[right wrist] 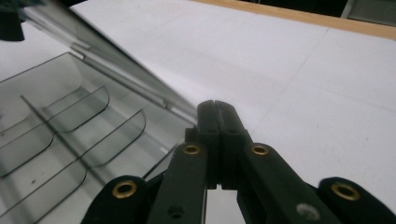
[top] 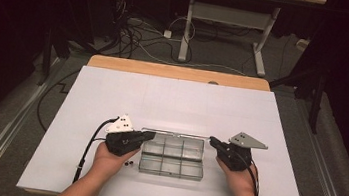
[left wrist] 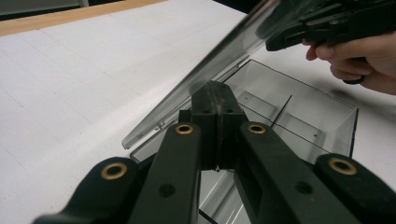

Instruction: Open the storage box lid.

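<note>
**Compartment box, lid raised, a gripper at each end**

Setting: a dim room with cables on the floor and a desk frame at the back; in front, a white table (top: 172, 102) with a wooden far edge.

Item: one clear plastic compartment box (top: 173, 157), six cells in two rows, lying near the table's front edge, between the two hands. Its clear lid (left wrist: 205, 70) is hinged along the far side and stands tilted up, neither flat open nor shut.

Loose parts: a few small dark pieces (top: 128, 163) on the table just beside the box's left front corner; too small to identify.

Left gripper (top: 149, 135): jaws fully together, nothing between them. Its tip sits at the box's far left corner, under the slanting lid; whether it touches the lid I cannot tell.

Right gripper (top: 213, 141): jaws likewise pressed together and empty, tip at the far right corner, close beside the hinge line.

Step in hand, as judged: working the lid, with both closed tips used as pushers at its two ends.

Next move calls for: even pressure from both sides so the lid swings without twisting, and a light touch so the box does not slide across the smooth top.
</note>
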`<state>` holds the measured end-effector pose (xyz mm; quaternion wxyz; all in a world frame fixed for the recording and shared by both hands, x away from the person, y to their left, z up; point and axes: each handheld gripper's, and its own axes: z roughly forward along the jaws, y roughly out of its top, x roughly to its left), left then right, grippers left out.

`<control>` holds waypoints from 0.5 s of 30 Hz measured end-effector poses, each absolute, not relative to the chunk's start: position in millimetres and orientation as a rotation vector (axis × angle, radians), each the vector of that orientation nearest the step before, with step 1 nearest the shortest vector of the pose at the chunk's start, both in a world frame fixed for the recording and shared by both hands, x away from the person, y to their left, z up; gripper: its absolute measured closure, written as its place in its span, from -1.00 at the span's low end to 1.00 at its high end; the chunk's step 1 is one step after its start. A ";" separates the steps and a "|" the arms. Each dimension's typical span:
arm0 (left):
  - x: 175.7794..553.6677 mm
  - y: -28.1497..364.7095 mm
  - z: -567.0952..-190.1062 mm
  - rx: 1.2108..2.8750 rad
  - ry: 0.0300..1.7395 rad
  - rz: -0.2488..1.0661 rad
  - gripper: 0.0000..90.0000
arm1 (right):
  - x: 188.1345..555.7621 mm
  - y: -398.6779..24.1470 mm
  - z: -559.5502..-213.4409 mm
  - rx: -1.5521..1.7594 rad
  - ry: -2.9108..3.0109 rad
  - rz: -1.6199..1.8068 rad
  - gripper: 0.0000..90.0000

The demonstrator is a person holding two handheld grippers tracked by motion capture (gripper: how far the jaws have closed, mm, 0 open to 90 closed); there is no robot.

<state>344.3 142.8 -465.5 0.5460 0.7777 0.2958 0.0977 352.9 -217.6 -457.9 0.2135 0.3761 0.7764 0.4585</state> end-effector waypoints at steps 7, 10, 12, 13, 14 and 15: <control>348.7 142.5 -465.8 1.841 0.716 0.237 0.94 | 370.7 -210.3 -453.4 1.039 2.123 1.294 1.00; 351.1 142.5 -466.5 1.839 0.722 0.237 0.94 | 377.0 -204.2 -450.2 1.016 2.119 1.317 1.00; 351.8 142.4 -466.5 1.838 0.724 0.237 0.94 | 378.0 -202.7 -449.2 1.007 2.118 1.322 1.00; 352.6 142.2 -466.4 1.838 0.726 0.238 0.94 | 379.3 -199.6 -446.9 1.005 2.112 1.331 1.00; 353.7 142.2 -466.0 1.839 0.728 0.241 0.94 | 379.6 -198.9 -446.2 1.001 2.108 1.338 1.00; 354.2 142.3 -465.6 1.838 0.728 0.242 0.94 | 379.8 -198.2 -445.0 1.002 2.107 1.344 1.00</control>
